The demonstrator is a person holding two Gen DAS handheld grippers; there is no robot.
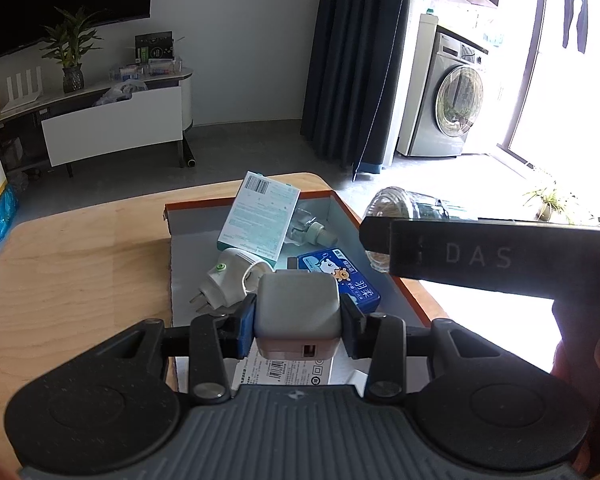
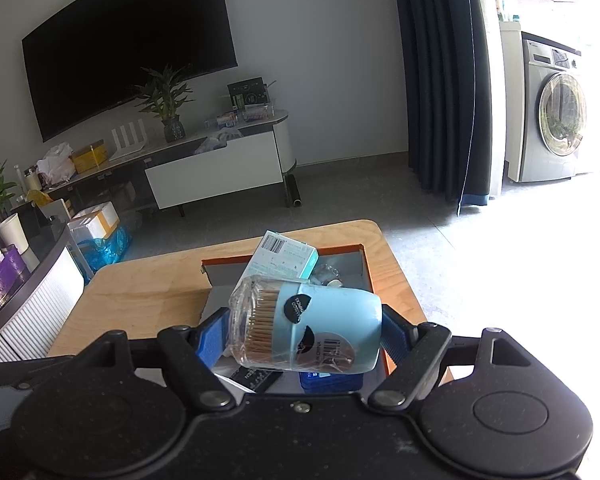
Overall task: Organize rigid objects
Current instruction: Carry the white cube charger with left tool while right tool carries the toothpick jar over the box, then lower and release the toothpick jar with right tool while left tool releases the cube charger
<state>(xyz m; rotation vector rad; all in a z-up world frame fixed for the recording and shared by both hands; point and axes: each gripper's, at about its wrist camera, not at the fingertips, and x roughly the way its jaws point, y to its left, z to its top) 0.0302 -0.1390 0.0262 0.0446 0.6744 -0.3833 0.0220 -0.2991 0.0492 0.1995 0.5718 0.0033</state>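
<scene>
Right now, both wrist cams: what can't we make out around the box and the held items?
- Left wrist: the white charger in the left gripper covers the paper label beneath; its print is too small.
- Left wrist: the right gripper's finger hides most of the cotton swab jar.
- Right wrist: the jar in the right gripper blocks the orange box's contents.
- Window glare washes out the right side.

Daylight from far right, window area [image 1: 572,120] blown out; room left dim; fisheye bending edges; soft shadows on table [image 1: 80,264]; sharp focus.
</scene>
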